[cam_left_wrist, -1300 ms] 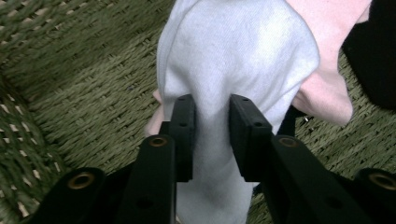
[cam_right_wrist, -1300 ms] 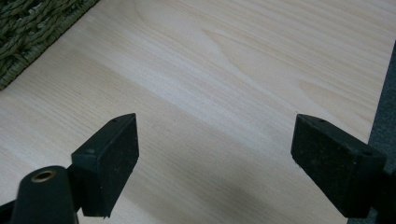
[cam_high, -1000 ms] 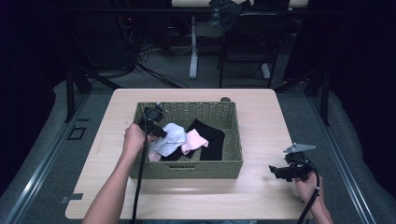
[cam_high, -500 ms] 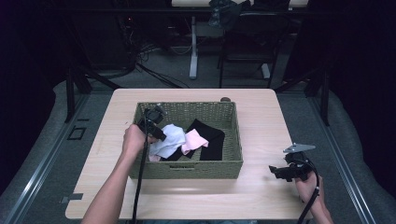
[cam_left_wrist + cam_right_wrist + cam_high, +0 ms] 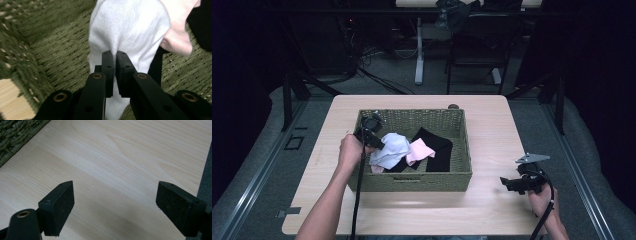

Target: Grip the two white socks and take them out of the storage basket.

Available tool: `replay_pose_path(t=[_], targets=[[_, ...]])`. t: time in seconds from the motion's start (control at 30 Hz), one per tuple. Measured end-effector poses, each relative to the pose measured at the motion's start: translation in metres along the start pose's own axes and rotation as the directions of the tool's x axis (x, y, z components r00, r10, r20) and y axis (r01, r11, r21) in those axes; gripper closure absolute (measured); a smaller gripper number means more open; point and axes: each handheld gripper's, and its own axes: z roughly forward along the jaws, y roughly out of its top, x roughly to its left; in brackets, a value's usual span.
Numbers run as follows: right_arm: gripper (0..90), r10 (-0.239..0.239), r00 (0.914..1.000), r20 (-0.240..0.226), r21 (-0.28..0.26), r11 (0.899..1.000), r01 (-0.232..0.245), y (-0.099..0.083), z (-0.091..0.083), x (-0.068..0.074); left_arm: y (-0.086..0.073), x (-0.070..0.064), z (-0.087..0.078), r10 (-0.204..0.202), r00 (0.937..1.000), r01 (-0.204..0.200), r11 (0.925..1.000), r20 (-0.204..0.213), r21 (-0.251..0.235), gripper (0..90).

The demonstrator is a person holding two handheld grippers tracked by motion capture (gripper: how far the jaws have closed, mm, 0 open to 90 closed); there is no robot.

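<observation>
White cloth (image 5: 130, 30) lifted slightly, pinched in left gripper (image 5: 115, 53)

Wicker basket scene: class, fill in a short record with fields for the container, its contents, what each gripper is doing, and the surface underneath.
container: olive green wicker basket, rectangular, open top
contents: white cloth, pink cloth, black cloth
left gripper: inside the basket, jaws shut on a fold of the white cloth
right gripper: jaws wide open over bare wood, holding nothing, to the right of the basket
surface: light wooden table
small extra: dark round object just behind the basket's far rim, too small to identify
</observation>
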Motion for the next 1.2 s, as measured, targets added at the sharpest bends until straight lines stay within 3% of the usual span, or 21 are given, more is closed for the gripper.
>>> replay_pose_path(t=[0.3, 0.7, 1.2], targets=[[14.7, 0.002, 1.0000, -0.004, -0.008, 1.000, -0.002, 0.001, -0.001, -0.001, 0.009, -0.006, -0.026, 0.031, 0.9994, -0.031, 0.9983, -0.013, -0.048, 86.6], [14.7, 0.010, 0.9999, 0.005, -0.014, 1.000, -0.010, 0.000, -0.004, -0.003, 0.023, -0.010, -0.061, 0.049, 0.9987, -0.047, 0.9949, 0.013, -0.089, 86.6], [14.7, 0.010, 0.9999, -0.003, -0.007, 1.000, -0.010, -0.001, -0.002, -0.003, 0.028, -0.004, -0.083, 0.054, 0.9978, -0.050, 0.9931, 0.038, -0.106, 86.7]])
